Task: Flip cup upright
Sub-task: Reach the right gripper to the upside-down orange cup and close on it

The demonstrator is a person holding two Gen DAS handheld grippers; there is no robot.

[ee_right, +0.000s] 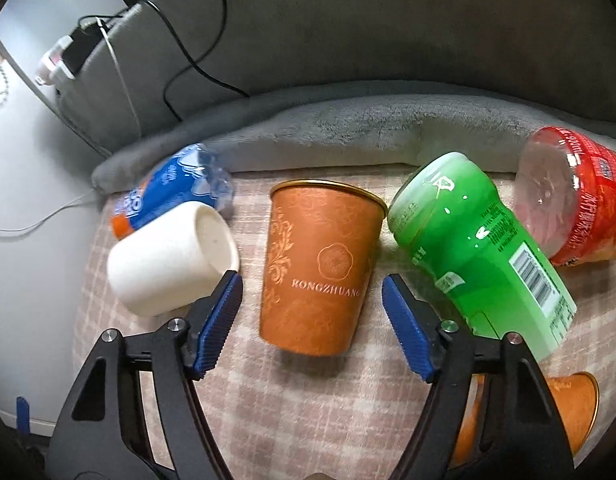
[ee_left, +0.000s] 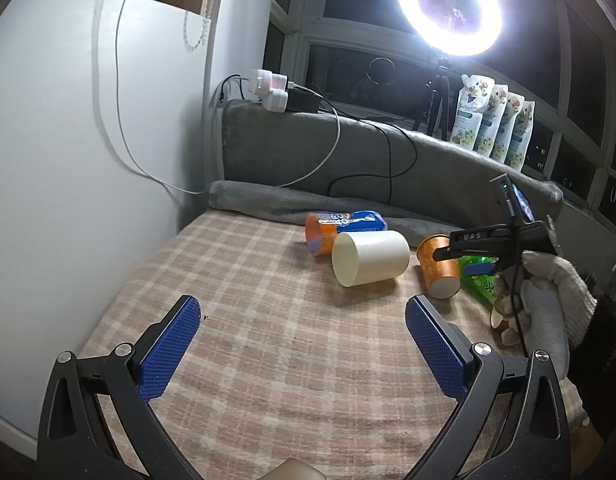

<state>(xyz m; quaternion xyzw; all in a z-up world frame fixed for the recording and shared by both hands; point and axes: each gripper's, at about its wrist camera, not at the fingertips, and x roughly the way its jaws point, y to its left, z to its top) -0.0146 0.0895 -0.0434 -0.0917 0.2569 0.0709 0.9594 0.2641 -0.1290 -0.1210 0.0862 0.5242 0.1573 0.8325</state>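
Observation:
An orange paper cup [ee_right: 320, 268] with a gold rim lies on its side on the checked cloth, its mouth toward the grey cushion. My right gripper [ee_right: 312, 316] is open just above it, one blue pad on each side, not touching. In the left wrist view the same cup [ee_left: 438, 266] lies at the right, partly hidden by the right gripper [ee_left: 468, 254]. My left gripper [ee_left: 301, 344] is open and empty, low over the near cloth. A white cup [ee_right: 171, 256] lies on its side to the left; it also shows in the left wrist view [ee_left: 370, 258].
A green bottle [ee_right: 480, 248] lies right of the orange cup, a red-labelled bottle [ee_right: 568, 196] beyond it. A blue and orange bottle [ee_right: 171, 192] lies behind the white cup. A second orange cup [ee_right: 576, 412] lies at the near right. A grey cushion [ee_right: 348, 128] borders the back.

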